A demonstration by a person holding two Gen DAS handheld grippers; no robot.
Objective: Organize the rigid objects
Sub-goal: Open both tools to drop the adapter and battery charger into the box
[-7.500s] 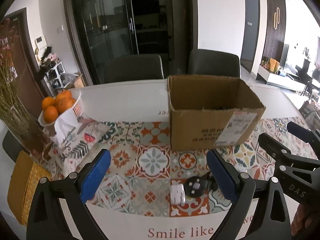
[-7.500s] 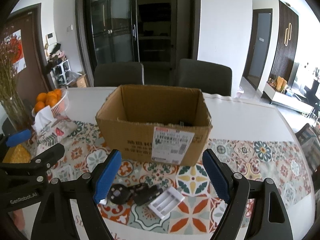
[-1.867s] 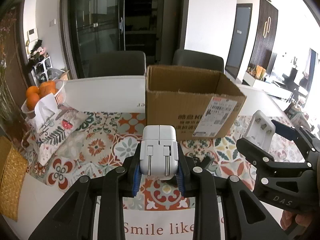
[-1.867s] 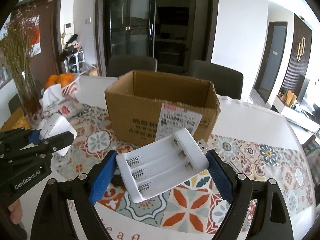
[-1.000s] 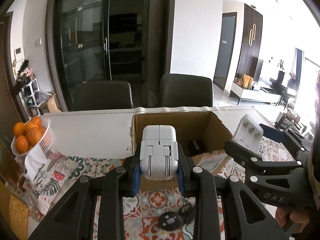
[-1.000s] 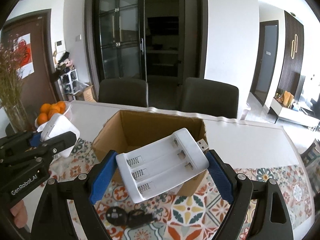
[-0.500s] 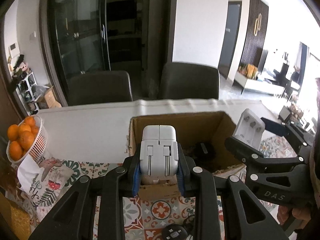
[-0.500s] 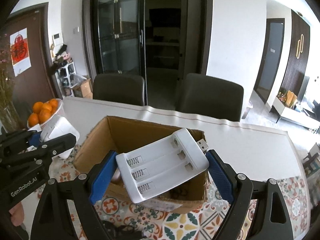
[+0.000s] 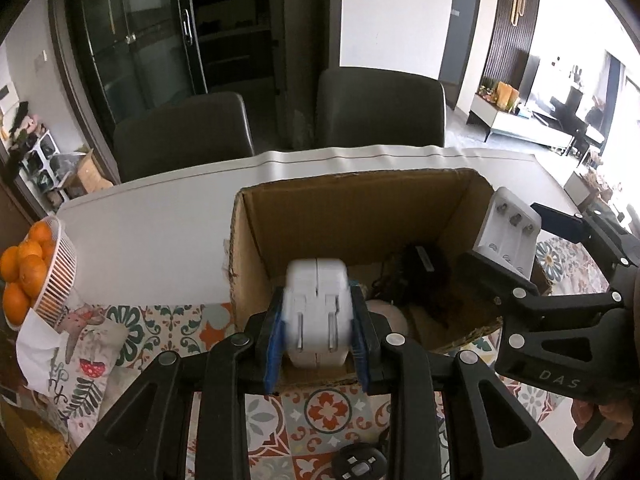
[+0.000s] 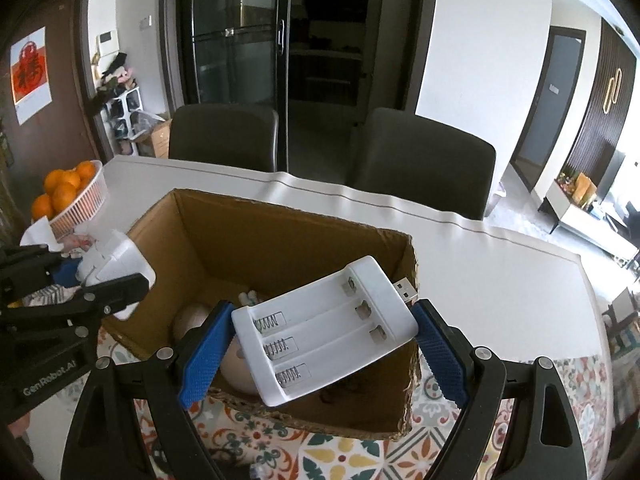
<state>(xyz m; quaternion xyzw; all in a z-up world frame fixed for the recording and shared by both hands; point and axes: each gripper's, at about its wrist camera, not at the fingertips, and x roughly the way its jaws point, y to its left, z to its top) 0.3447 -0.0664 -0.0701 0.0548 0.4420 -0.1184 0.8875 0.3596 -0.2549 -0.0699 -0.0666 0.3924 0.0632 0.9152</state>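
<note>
— Where the patterned table runner (image 9: 328, 408) is spread on the white table (image 10: 500, 272), what is seen standing on it?

— An open cardboard box (image 10: 280, 236) is set on the runner, with two dark chairs (image 10: 424, 160) drawn up behind the table. A white basket of oranges (image 9: 48, 268) is placed at the table's left edge, well apart from the box.

— How is the left gripper (image 9: 316, 332) found?

— It is clamped tight on a white power adapter (image 9: 316, 312), which is pinched between the blue pads (image 9: 274, 344) with its two folded prongs turned toward the camera. The adapter is held above the near left part of the box opening.

— And the right gripper (image 10: 322, 340)?

— Its jaws are spread wide yet pressed on a white three-slot battery charger (image 10: 324, 328), gripped by its ends. The charger is tilted, its USB plug (image 10: 406, 288) raised at the far right, and it is held over the near right part of the box.

— What is made out inside the box?

— A dark black device (image 9: 424, 264) and a pale rounded object (image 10: 192, 320) are seen on the bottom; more cannot be told.

— Is anything left on the runner?

— A small black plug (image 9: 358, 466) is seen in front of the box, at the picture's bottom edge.
</note>
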